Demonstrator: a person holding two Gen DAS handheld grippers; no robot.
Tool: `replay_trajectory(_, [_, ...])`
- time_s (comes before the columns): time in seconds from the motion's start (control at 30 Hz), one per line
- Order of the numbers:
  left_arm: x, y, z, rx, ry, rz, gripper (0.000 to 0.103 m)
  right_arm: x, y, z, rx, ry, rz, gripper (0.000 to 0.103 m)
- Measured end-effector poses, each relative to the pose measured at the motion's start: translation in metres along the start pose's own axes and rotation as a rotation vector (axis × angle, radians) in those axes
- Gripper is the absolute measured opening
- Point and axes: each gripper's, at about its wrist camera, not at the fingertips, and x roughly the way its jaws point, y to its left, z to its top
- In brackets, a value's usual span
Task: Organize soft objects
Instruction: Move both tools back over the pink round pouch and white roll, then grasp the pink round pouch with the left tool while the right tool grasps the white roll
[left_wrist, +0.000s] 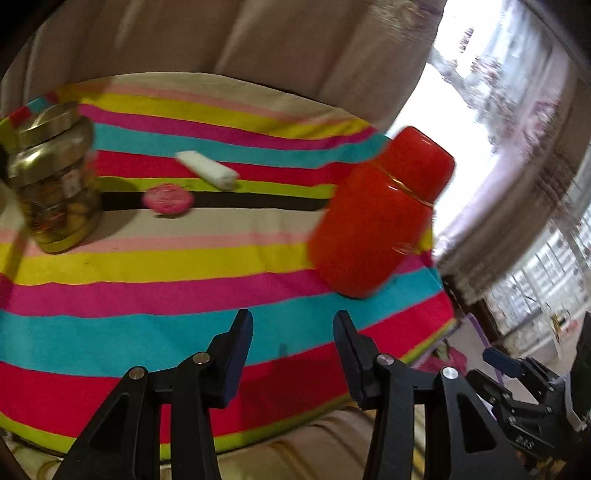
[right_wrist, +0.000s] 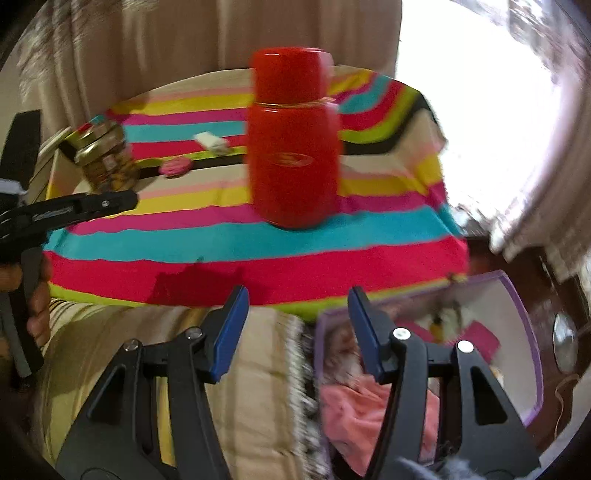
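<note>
the left gripper (left_wrist: 293, 321) hung over the near edge of the striped cloth (left_wrist: 155, 266), its jaws parted and nothing between them. the right gripper (right_wrist: 298, 297) was also released, jaws apart and bare, and it sat off the near right corner of the cloth, over the gap between the beige cushion (right_wrist: 255, 387) and the purple-rimmed bin (right_wrist: 521, 306). both views were blurred

the cloth carried four things. a red plastic jar (left_wrist: 376, 218) with a red lid stood upright near the right edge, nearer the front than the rest. a glass jar (left_wrist: 59, 184) with a gold lid, filled with something yellowish, stood near the left edge. between them, toward the far side, a small white roll (left_wrist: 207, 170) lay slantwise across a red stripe, and a round pink soft piece (left_wrist: 168, 199) lay just in front of it on the black stripe, near but not touching it as far as the blur allowed

the bin sat below the cloth's near right corner, off the cloth. inside it lay a pink fabric item (right_wrist: 373, 417) at the near end, and further in something pale with a yellow and dark mark, too smeared to name

in the right wrist view a hand (right_wrist: 37, 291) showed at the left edge, gripping the black handle of the other tool
</note>
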Motion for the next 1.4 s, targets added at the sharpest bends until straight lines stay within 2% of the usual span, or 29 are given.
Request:
replay_trajectory(0.07, [0.0,0.016,0.005,-0.013,-0.007,0.031,0.053,0.006,0.017,0.01,-0.034,-0.012,0.028,0.06])
replay_trajectory(0.2, [0.005,0.04,0.016,-0.041,-0.012,0.069,0.054,0.018,0.048,0.033,-0.088,-0.046,0.066,0.06])
replay_trajectory(0.33, [0.015,0.062,0.03,-0.045,-0.019,0.109,0.062,0.034,0.075,0.06,-0.128,-0.075,0.095,0.061])
replay_trajectory(0.5, [0.038,0.086,0.051,-0.046,-0.01,0.158,0.063,0.061,0.097,0.096,-0.124,-0.086,0.107,0.061])
replay_trajectory(0.6, [0.05,0.096,0.06,-0.035,-0.018,0.163,0.064,0.075,0.104,0.116,-0.121,-0.089,0.113,0.061])
replay_trajectory(0.83, [0.093,0.107,0.083,0.014,0.003,0.181,0.074,0.116,0.12,0.156,-0.1,-0.072,0.121,0.061])
replay_trajectory(1.17, [0.154,0.127,0.116,0.06,0.03,0.254,0.077,0.179,0.125,0.197,-0.057,-0.016,0.117,0.061])
replay_trajectory(1.4, [0.182,0.136,0.125,0.086,0.06,0.265,0.078,0.227,0.134,0.225,-0.074,0.023,0.094,0.062])
